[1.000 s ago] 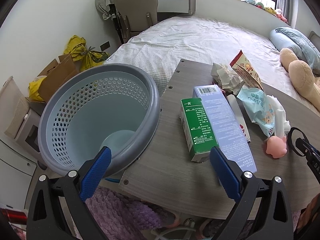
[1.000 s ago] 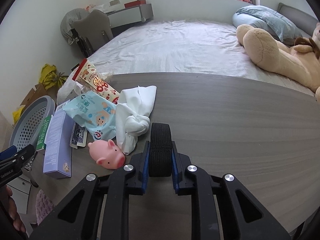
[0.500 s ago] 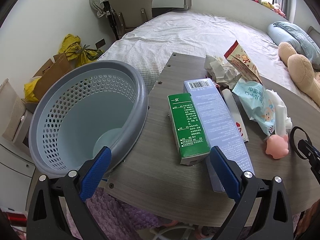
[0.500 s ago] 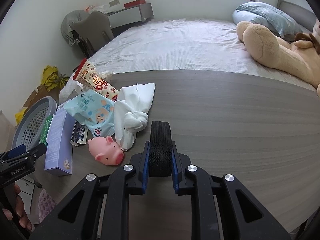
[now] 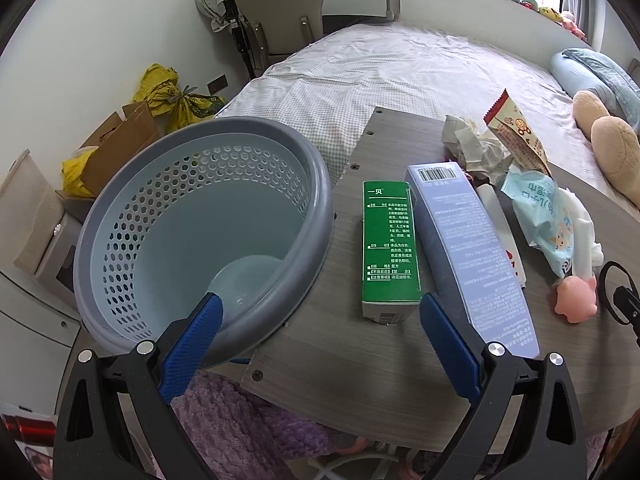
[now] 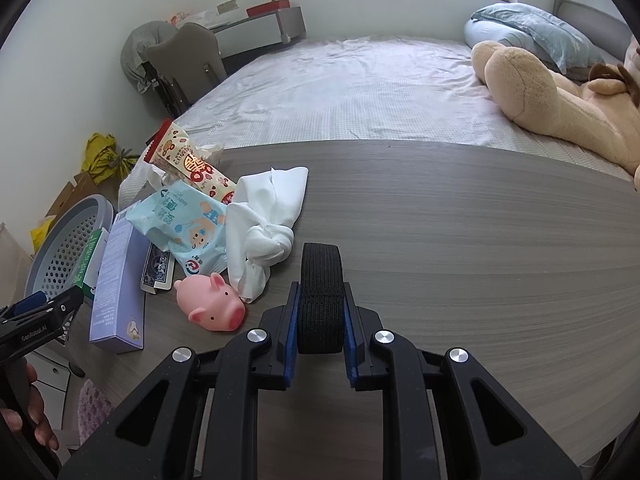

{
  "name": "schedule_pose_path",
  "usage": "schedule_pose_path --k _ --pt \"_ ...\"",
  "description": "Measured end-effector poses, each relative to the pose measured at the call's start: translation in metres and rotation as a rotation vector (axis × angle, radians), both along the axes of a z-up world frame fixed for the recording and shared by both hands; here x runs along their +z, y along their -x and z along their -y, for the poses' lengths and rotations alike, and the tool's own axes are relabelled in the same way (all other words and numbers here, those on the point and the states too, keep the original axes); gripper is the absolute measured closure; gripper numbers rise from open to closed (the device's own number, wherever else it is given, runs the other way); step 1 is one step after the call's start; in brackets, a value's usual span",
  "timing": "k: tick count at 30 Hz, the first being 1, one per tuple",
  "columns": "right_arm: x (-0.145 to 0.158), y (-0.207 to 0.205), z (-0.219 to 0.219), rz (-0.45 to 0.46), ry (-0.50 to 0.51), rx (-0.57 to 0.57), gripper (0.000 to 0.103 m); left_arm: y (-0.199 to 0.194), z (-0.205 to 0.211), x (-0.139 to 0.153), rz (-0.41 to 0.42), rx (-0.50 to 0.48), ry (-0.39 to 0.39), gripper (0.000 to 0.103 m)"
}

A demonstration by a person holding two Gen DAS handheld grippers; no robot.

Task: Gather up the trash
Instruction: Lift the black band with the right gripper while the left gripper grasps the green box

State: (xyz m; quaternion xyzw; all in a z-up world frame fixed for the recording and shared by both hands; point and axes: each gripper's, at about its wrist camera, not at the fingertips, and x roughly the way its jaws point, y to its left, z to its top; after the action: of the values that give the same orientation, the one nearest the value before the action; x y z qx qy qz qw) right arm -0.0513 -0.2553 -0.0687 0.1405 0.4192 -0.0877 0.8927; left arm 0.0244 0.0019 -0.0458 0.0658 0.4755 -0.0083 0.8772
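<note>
On the grey wood-grain table (image 5: 340, 364), green cardboard box (image 5: 390, 246) lies beside the perforated grey plastic basket (image 5: 120, 216); left gripper (image 5: 320, 312) spread wide, empty. Right gripper (image 6: 320, 312) clamps a black elastic band (image 6: 321, 280).

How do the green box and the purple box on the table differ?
The green box is shorter and dark green with white print; the purple box is longer, pale lilac, with a barcode at its far end. The green box lies nearer the basket. Both lie flat, side by side, pointing the same way.
</note>
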Motion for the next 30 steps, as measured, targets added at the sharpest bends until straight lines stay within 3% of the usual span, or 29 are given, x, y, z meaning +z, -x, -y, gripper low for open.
schedule_pose_path --k 25,30 --pt "-0.002 0.001 0.001 -0.002 -0.005 -0.002 0.084 -0.021 0.004 -0.005 0.009 -0.004 0.027 0.009" --pt "-0.004 0.002 0.003 -0.002 -0.007 -0.007 0.084 -0.025 0.007 -0.008 0.022 -0.012 0.004 0.009"
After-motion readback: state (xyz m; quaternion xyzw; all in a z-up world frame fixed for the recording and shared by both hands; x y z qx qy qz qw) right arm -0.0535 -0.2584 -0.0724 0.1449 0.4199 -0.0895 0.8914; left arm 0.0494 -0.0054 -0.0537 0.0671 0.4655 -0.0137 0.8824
